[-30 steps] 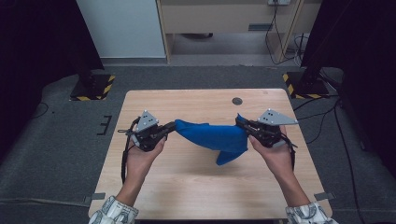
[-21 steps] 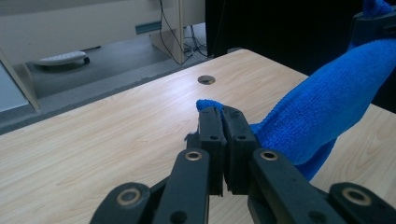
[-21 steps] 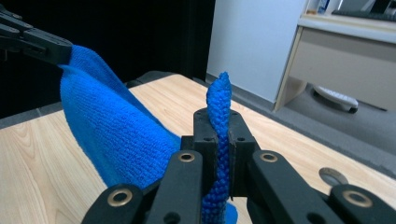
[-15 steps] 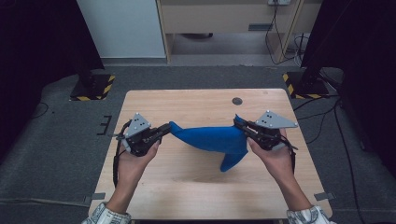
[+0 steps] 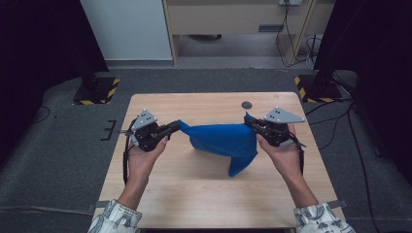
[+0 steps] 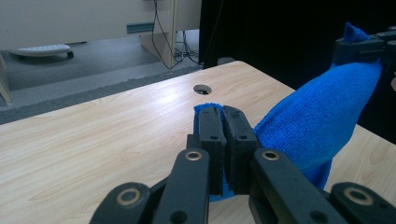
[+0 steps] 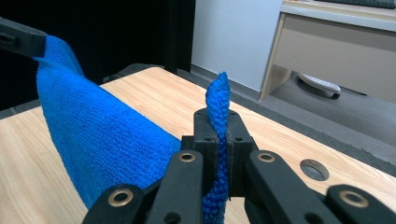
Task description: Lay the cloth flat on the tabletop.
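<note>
Since the earlier frames the cloth (image 5: 226,141) had been drawn out wider and hung above the table (image 5: 160,194). The left gripper (image 5: 176,127) pinched one corner in closed jaws, the right gripper (image 5: 250,122) another, a loose tail drooping toward the right hand (image 5: 284,150).

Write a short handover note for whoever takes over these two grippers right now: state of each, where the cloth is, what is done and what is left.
Left gripper: shut on one corner of the blue cloth.
Right gripper: shut on the opposite corner.
Cloth: stretched between the two above the wooden table, a loose flap hanging down near the right side.
Done: both corners gripped, cloth lifted.
Left: probably spread or fold it and lay it on the table.
</note>
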